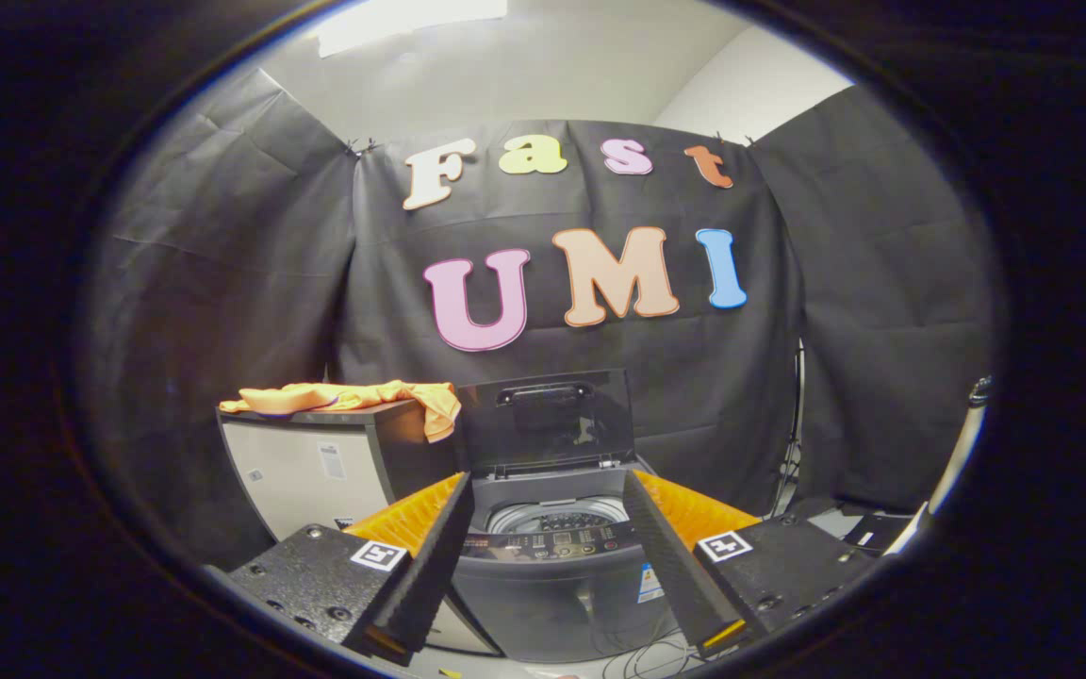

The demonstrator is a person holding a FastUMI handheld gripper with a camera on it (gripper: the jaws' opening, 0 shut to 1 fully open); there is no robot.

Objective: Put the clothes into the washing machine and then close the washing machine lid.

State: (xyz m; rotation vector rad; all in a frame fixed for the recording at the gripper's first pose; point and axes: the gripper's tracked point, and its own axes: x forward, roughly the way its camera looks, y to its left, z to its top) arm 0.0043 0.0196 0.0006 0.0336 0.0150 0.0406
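I'm at the very start: nothing is loaded yet. The gripper (552, 556) is held level, facing the washing machine (552, 556), its fingers spread wide apart and holding nothing. The machine sits straight ahead, framed between the two fingers, with its lid (548, 415) standing upright at the far side and the drum (557, 517) open below it. The orange clothes (354, 396) lie draped over the top of a cabinet (307, 471) just left of the machine, one corner hanging down the cabinet's right edge. My next move, as I judge it, is to swing left and up toward that cloth, come down over a bunched fold and close on it.
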